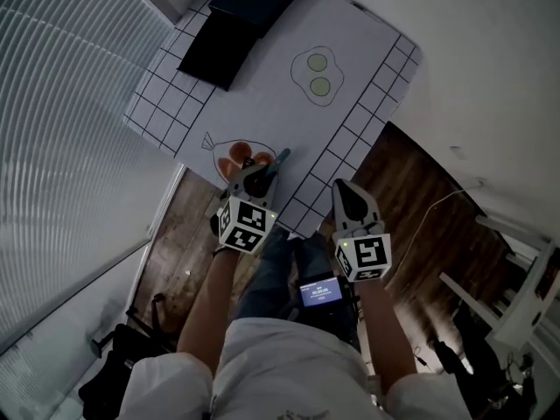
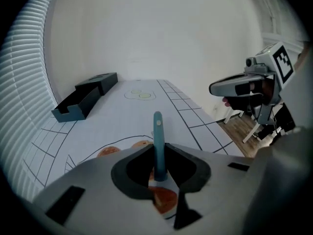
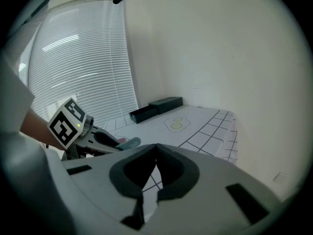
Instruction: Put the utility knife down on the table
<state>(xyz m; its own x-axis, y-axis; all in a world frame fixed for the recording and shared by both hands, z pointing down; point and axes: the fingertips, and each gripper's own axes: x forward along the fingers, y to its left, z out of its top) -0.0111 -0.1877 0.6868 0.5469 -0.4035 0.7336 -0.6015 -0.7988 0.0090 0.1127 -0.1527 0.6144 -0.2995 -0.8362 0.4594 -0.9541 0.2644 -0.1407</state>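
Left gripper (image 2: 159, 174) jaws clamped on the utility knife (image 2: 158, 140), its long axis running straight out ahead of them over the near edge of the table (image 2: 122, 112) just below; right gripper (image 3: 155, 151) jaws pressed together on nothing, off to the side, so I'd say left does the lowering.
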